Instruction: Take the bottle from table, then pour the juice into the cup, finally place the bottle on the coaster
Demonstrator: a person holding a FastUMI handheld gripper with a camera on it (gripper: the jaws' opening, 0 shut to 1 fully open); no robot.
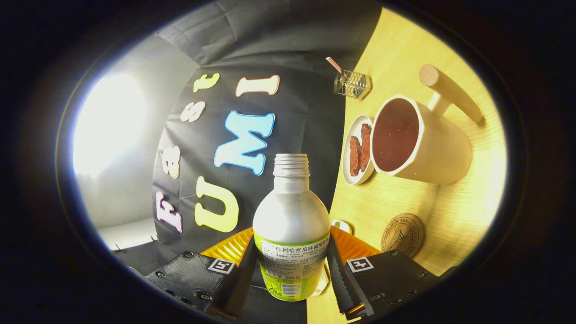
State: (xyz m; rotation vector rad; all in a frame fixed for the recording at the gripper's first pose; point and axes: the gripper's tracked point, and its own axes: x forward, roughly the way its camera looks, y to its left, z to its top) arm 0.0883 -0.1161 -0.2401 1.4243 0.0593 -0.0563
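Bottle [291, 234] held between the fingers of the hand-held gripper [291, 270], one finger pressed against each side of its labelled lower body — a firm two-sided grip, as far as I can judge. Its cap is off and the threaded neck is open, pointing away from the fingers. The whole view is rolled over, so the table [450, 216] stands like a wall off to the right of the fingers, which tells me the bottle is already tipped sideways.

Pouring looks like the step in hand. To do it well, I'd bring the open neck over the mouth of the cup [418, 141] before tipping further, then roll slowly so the juice comes in a thin stream, not a gulp. The mouth of the bottle sits well apart from the cup for now, so any more tilt here would spill onto the table.

How much juice the bottle holds I cannot tell — its body is opaque. The cup, beyond the fingers and to the right, shows a dark reddish inside. Just beside it a small white dish [353, 130] carries two reddish-brown pieces. Nearer the right finger lies the round coaster [402, 235], bare.
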